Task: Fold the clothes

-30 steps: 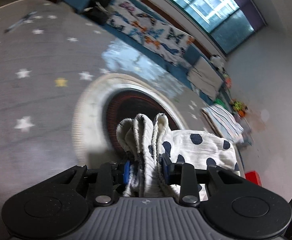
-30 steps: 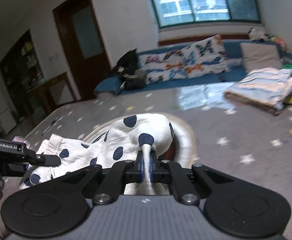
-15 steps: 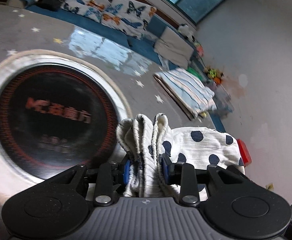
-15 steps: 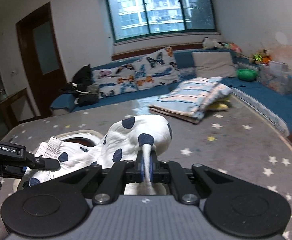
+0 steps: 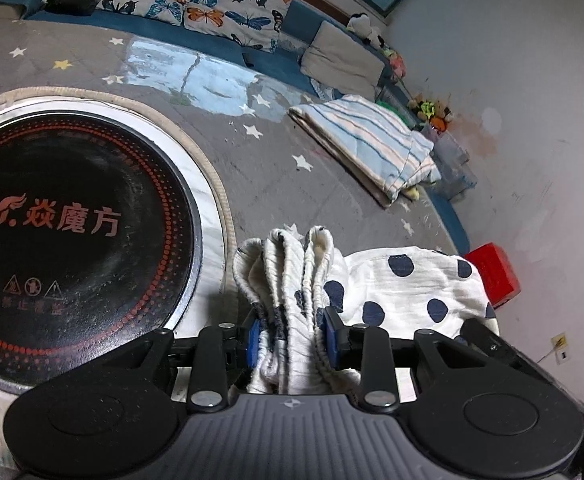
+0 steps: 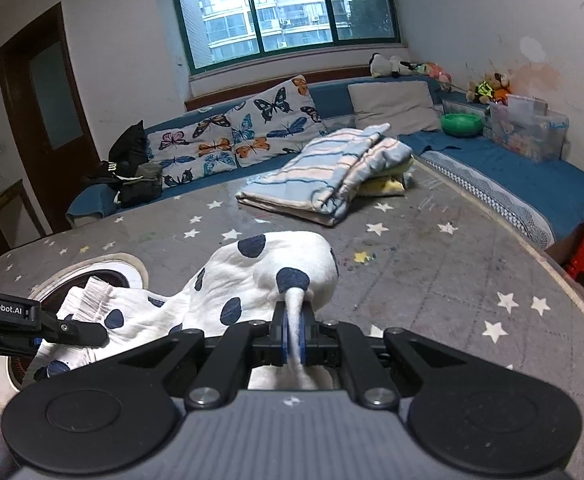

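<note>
I've got the limp, light polka-dot garment [image 6: 251, 280] slung above the tabletop [image 6: 432, 264], left jaws [image 5: 292, 336] part-open around its bunched elastic waistband, right jaws [image 6: 294, 336] nearly shut on a thin fold; I'd grip hems, since it'll sag.

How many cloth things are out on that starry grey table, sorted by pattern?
Polka-dot garment, held by both grippers: 1
Striped folded blanket: 1
Yellow folded cloth tucked under the striped one: 1
Total: 3
</note>
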Available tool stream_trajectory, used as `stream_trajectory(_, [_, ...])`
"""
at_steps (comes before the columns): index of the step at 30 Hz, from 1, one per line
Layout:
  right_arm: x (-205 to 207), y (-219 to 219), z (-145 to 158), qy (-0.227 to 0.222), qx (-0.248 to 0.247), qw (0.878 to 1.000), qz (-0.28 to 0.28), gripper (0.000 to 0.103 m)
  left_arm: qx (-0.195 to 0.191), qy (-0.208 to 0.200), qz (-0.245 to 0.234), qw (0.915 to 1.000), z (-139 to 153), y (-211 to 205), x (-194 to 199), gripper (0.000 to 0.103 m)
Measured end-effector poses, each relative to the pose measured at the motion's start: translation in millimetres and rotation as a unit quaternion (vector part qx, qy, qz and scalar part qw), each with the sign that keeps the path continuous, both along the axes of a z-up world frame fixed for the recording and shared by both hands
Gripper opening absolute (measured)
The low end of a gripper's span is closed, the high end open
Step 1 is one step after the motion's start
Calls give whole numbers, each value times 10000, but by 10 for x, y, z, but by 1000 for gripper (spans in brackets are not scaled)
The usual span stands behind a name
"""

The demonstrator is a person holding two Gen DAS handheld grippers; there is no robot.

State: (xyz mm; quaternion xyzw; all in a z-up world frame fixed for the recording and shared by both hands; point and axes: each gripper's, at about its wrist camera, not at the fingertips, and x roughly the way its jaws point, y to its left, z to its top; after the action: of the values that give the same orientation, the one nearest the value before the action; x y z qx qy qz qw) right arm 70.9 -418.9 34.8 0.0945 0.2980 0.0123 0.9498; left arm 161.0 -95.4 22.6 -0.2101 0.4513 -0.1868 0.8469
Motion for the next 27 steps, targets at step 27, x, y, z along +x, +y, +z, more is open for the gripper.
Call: stream_trajectory(27, [465,161,-117,306,-178,9991,248,43,1219,-801,-285,9889,142,-138,86,73])
